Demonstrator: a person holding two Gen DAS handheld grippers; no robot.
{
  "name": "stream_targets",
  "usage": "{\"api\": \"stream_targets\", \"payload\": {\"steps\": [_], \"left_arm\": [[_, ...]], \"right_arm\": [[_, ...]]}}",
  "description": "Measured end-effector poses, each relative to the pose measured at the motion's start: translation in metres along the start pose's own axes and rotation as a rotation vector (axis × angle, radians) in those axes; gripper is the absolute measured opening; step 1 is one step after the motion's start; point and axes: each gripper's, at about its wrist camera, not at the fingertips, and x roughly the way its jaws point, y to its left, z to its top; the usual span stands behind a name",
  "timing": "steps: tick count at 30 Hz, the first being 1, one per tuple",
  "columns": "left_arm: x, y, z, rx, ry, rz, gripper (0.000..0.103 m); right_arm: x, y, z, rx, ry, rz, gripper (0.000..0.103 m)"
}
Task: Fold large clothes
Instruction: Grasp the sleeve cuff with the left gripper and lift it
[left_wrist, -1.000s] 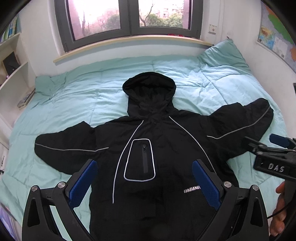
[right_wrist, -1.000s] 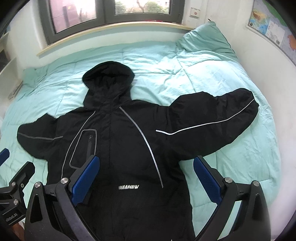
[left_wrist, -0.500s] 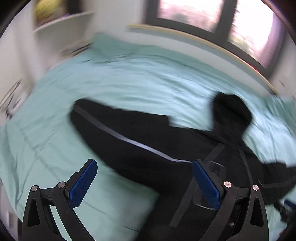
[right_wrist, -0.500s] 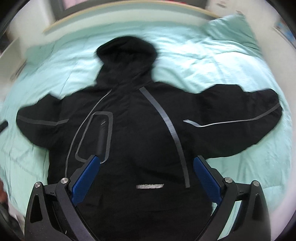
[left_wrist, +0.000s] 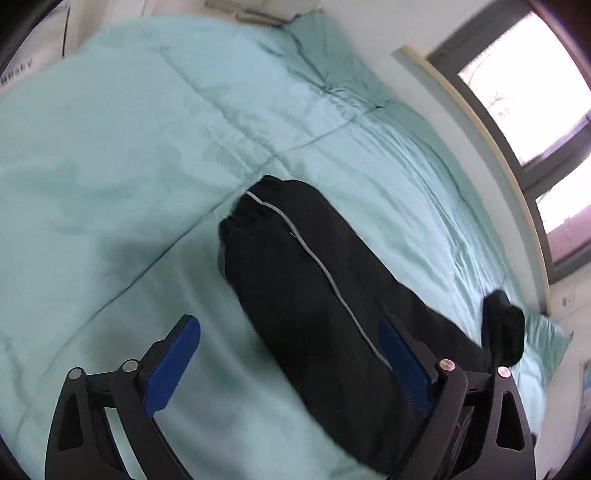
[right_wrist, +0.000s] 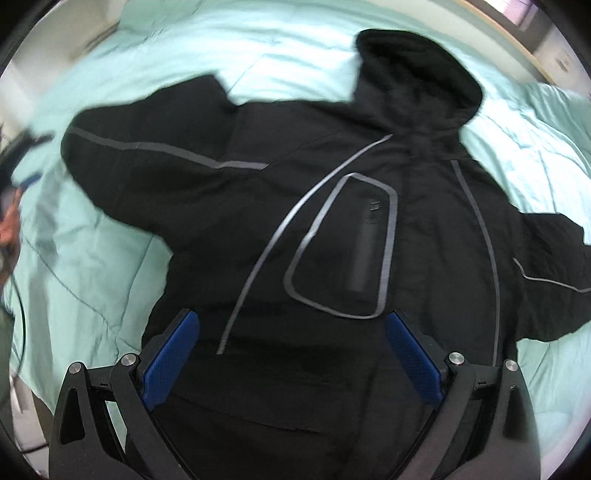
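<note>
- My left gripper (left_wrist: 290, 354) is above the bed, angled down at one sleeve (left_wrist: 295, 266) of the black jacket (right_wrist: 332, 221). Its jaws stand wide but are closing; the sleeve lies under the gap and the blue pads (left_wrist: 171, 365) do not press on it.
- The sleeve's elastic cuff (left_wrist: 255, 210) rests on the mint-green duvet (left_wrist: 129, 147), with a grey reflective stripe running along the sleeve.
- My right gripper (right_wrist: 291, 354) is over the jacket's lower front, pointing steeply down, jaws spread wide with nothing gripped.
- The jacket lies flat and face up on the duvet, sleeves spread out to either side, hood (right_wrist: 417, 70) toward the window (left_wrist: 517, 85) wall.
- The chest pocket (right_wrist: 343, 247), outlined in grey piping, sits just ahead of my right gripper's fingers.
- Both views are motion-blurred; fine detail is not readable.
</note>
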Motion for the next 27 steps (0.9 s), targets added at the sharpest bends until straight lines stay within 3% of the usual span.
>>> {"api": "stream_targets", "payload": {"steps": [5, 8, 9, 12, 14, 16, 19, 22, 27], "left_arm": [[0.047, 0.015, 0.018, -0.1, 0.026, -0.067, 0.096], [0.06, 0.009, 0.021, -0.105, 0.031, -0.063, 0.034], [0.056, 0.004, 0.019, -0.1, 0.011, -0.064, 0.026], [0.01, -0.019, 0.004, -0.045, -0.126, -0.016, 0.022], [-0.028, -0.02, -0.012, -0.07, -0.206, 0.051, 0.022], [-0.042, -0.005, -0.022, -0.127, -0.198, 0.124, 0.022], [-0.021, 0.015, -0.038, -0.148, -0.082, 0.255, 0.022], [-0.031, -0.005, -0.046, -0.071, -0.116, 0.259, 0.022], [-0.076, -0.062, -0.047, 0.081, -0.198, 0.225, 0.021]], "right_arm": [[0.003, 0.026, 0.008, -0.112, 0.018, -0.014, 0.102], [0.008, 0.028, 0.024, -0.156, 0.003, -0.02, 0.102], [0.01, 0.028, 0.034, -0.16, -0.013, -0.012, 0.102], [0.015, 0.025, 0.06, -0.146, -0.103, 0.021, 0.102], [0.027, 0.023, 0.078, -0.118, -0.157, 0.025, 0.101], [0.044, 0.022, 0.095, -0.084, -0.194, 0.008, 0.101], [0.081, 0.02, 0.109, -0.032, -0.173, -0.053, 0.101], [0.139, 0.024, 0.115, -0.067, -0.012, -0.046, 0.099], [0.123, 0.002, 0.12, 0.016, -0.01, 0.048, 0.1]]}}
